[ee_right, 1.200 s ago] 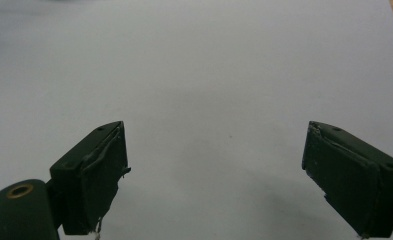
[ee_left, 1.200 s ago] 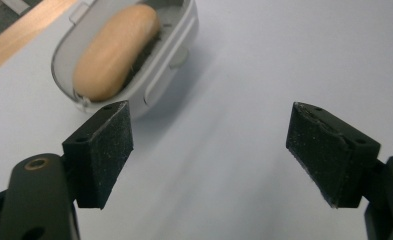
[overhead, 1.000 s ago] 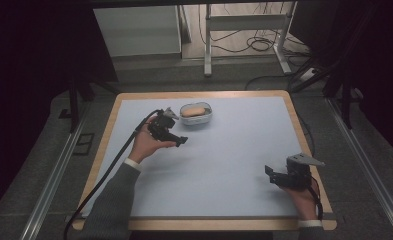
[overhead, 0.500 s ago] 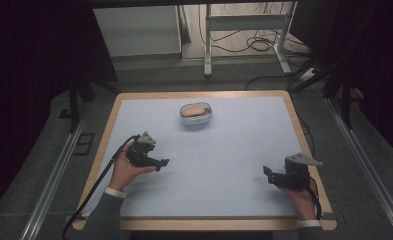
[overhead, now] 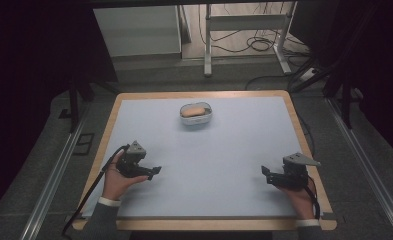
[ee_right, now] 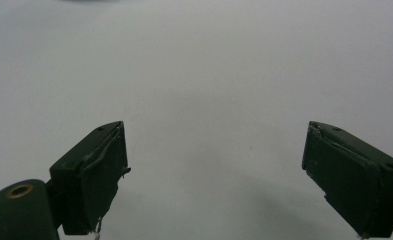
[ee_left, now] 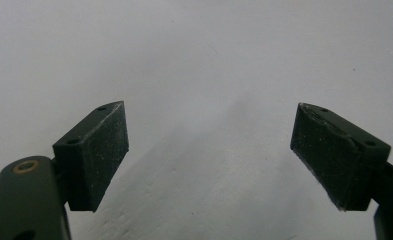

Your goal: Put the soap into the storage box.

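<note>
The bench [overhead: 134, 107], covered by a pale blue-white mat [overhead: 224, 155] inside a wooden rim, carries a small white bowl [overhead: 196, 114] near its far edge, at the middle. An orange-brown oblong piece [overhead: 193, 110] lies inside the bowl. Nothing stands between the bowl and either hand. The left tongs [overhead: 153, 171] hover at the near left, well apart from the bowl, jaws spread wide and released, having just been opening with nothing between them. The right tongs [overhead: 265, 173] sit at the near right, likewise released and empty.

Empty wide-spread claw [ee_left: 209, 155] over table [ee_left: 194, 45]
</note>
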